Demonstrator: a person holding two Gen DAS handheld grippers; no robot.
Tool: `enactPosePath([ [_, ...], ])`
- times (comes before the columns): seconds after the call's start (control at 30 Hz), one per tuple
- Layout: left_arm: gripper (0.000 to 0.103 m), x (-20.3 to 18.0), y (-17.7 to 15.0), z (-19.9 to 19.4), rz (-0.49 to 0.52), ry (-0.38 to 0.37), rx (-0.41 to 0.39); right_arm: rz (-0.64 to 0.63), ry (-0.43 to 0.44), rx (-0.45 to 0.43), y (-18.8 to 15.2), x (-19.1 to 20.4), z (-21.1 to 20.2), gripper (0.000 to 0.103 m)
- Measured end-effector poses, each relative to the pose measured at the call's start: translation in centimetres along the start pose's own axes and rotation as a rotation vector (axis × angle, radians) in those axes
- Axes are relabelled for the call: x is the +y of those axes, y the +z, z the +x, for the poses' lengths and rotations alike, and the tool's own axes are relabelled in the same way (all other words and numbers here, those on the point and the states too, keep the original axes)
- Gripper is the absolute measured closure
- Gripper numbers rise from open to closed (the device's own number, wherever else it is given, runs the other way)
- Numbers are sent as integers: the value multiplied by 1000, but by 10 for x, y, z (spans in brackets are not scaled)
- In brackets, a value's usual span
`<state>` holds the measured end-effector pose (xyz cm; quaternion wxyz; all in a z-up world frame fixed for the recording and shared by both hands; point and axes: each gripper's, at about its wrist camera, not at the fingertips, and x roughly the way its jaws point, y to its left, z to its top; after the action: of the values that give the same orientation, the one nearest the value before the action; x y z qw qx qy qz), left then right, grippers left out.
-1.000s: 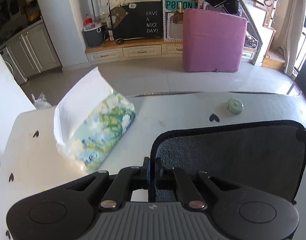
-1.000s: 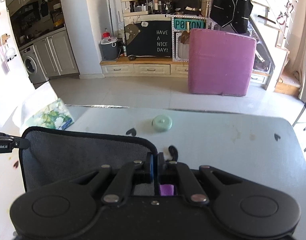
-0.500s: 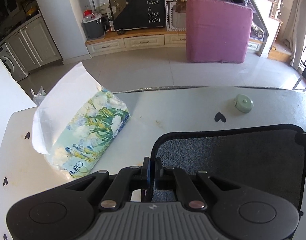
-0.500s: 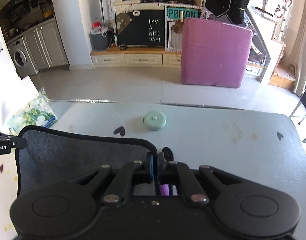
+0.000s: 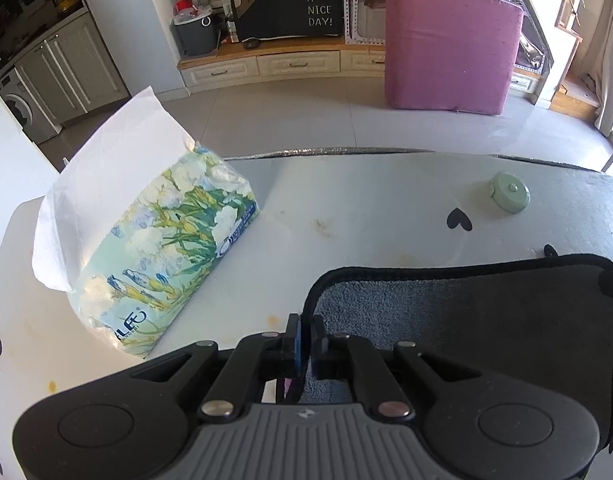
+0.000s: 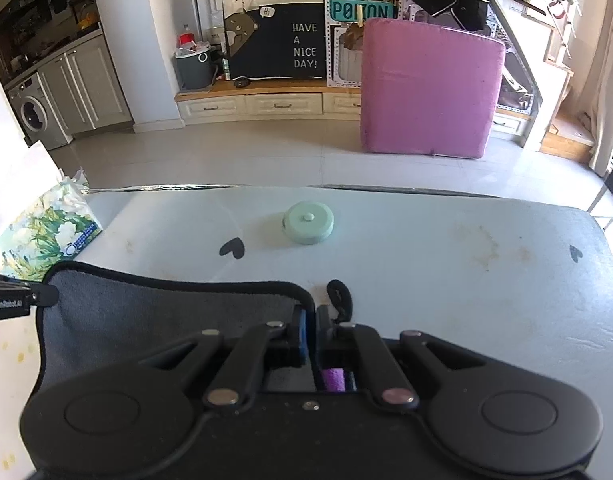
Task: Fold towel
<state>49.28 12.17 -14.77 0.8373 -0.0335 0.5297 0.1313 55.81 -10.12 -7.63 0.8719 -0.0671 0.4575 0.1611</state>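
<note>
A grey towel [image 5: 446, 320] with a black hem hangs stretched between my two grippers, above the white table [image 5: 366, 208]. My left gripper [image 5: 304, 332] is shut on the towel's left corner. My right gripper [image 6: 310, 324] is shut on the towel's [image 6: 154, 316] right corner. The left gripper's tip also shows at the left edge of the right wrist view [image 6: 42, 295]. The towel's lower part is hidden behind the gripper bodies.
A flowered tissue pack [image 5: 162, 248] with a white sheet sticking up lies at the table's left. A round mint-green tape measure [image 6: 308, 224] sits at mid-table beyond the towel; it also shows in the left wrist view [image 5: 508, 197]. The table's far edge [image 6: 346, 189] is close behind it.
Both grippers have moved forward over the table with the towel still held. The tissue pack and the tape measure now appear nearer and larger.
</note>
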Motion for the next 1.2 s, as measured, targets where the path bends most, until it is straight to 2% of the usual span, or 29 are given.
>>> enactPosePath([
  [0.07,93,0,0,2,0,3,1,0,5,0,0,-1,0,93],
  [0.1,87,0,1,2,1,5,7,2,9,-2,1,-1,0,85],
  [0.13,79,1,1,2,-2,8,10,3,7,-2,1,-1,1,77],
  [0.17,74,1,1,3,-6,11,10,1,9,-1,1,-1,1,76],
  [0.2,65,1,0,3,-7,11,9,-1,12,0,2,0,0,73],
  [0.23,55,2,0,3,-6,10,11,2,15,2,2,-1,0,66],
  [0.27,51,2,0,3,-6,11,13,8,24,6,3,-2,1,62],
  [0.33,32,3,-1,3,-16,14,5,19,33,12,3,-3,1,47],
  [0.37,27,4,-1,2,-25,14,0,18,32,12,3,-3,1,44],
  [0.4,21,4,-2,2,-31,10,-4,17,28,12,2,-4,1,36],
  [0.43,20,5,-2,2,-33,4,-6,19,22,12,2,-4,1,28],
  [0.57,15,6,-3,-2,-41,0,2,22,27,13,-1,-5,-1,16],
  [0.63,13,7,-4,-5,-39,-4,5,29,27,15,-2,-6,-2,1],
  [0.9,8,14,-9,-24,-57,-14,-1,61,23,22,-7,-7,-16,0],
  [1.2,7,13,-23,-51,-49,-34,4,66,-1,9,-16,-4,-42,0],
])
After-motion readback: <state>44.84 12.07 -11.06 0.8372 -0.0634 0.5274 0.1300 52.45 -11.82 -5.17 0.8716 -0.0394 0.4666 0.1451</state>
